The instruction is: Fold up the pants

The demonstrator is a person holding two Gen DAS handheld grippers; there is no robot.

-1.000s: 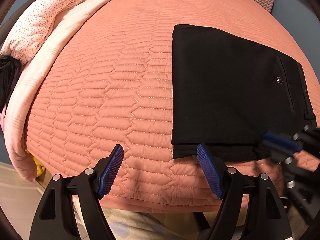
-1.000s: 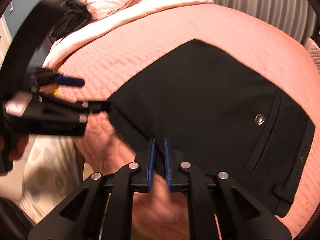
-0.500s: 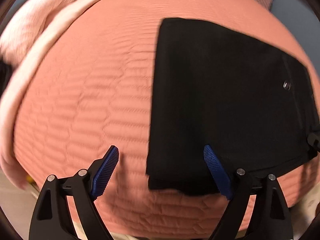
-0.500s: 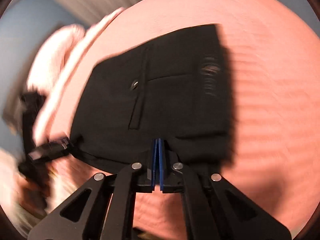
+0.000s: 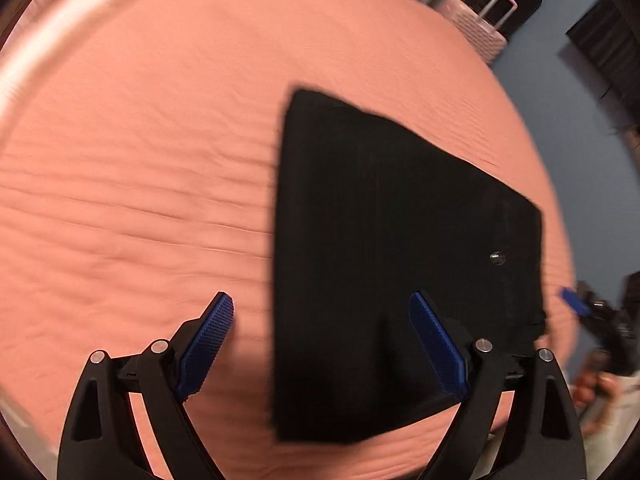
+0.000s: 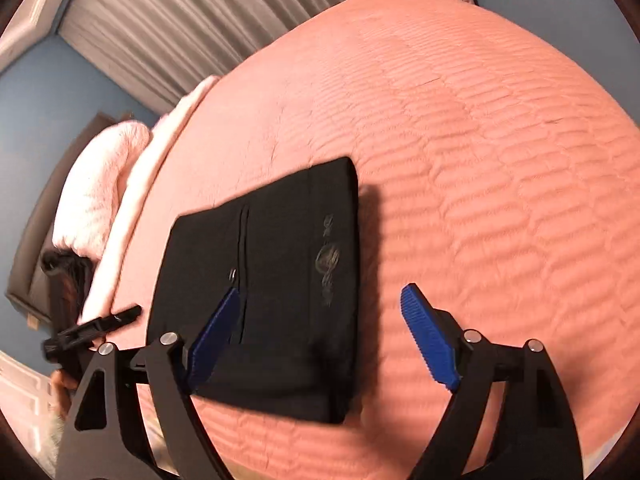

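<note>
While both tools hover with nothing between their blue pads, the left tool (image 5: pixel 322 344) spread wide and the right tool (image 6: pixel 320 336) opening, soft, limp black pants (image 5: pixel 400 260) lie folded on the near bed (image 5: pixel 140 160), best gripped along a layered edge.

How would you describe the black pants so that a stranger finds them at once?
A salmon quilt covers the bed. Near its front edge lie the pants, folded into a flat rectangle. They are the only black thing on the quilt, with a small button beside a pocket slit.
</note>
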